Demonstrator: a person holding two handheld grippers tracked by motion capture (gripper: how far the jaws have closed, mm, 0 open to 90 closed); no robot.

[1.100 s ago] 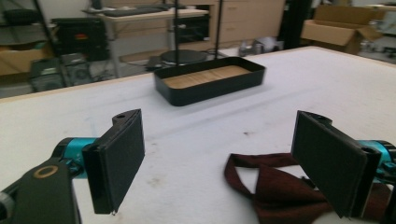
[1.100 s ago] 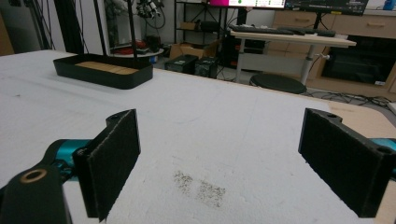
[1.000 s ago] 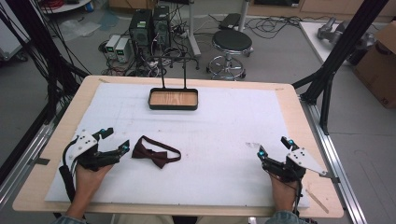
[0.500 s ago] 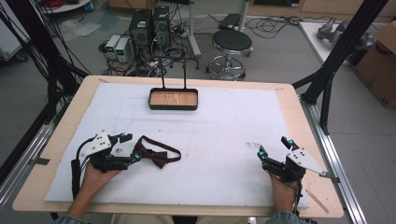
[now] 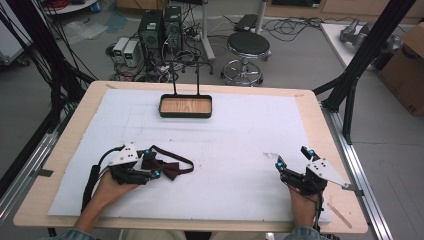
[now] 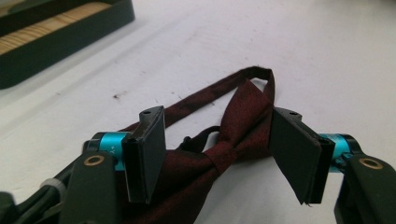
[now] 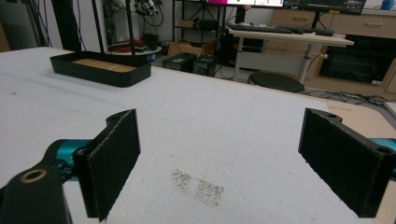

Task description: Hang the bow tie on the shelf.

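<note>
A dark red bow tie [image 5: 174, 168] with a thin neck strap lies flat on the white mat [image 5: 240, 135], left of centre near the front. My left gripper [image 5: 152, 162] has its jaws on either side of the bow tie's [image 6: 238, 126] knot. In the left gripper view its jaws [image 6: 218, 122] have just been closing, with the fabric between them and a gap still showing at each pad. My right gripper [image 5: 295, 157] rests on the mat at the front right. It is open with nothing between its pads [image 7: 223, 133].
A black tray [image 5: 185, 114] with a wooden floor and two upright rods stands at the back middle of the mat; it also appears as the tray [image 6: 56, 42] and the tray [image 7: 100, 72] in both gripper views. A dark smudge [image 7: 198, 184] marks the mat before the right gripper.
My left gripper has slid right from beside the bow tie until its jaws straddle the knot, and the jaws have narrowed. The right gripper has stayed still.
</note>
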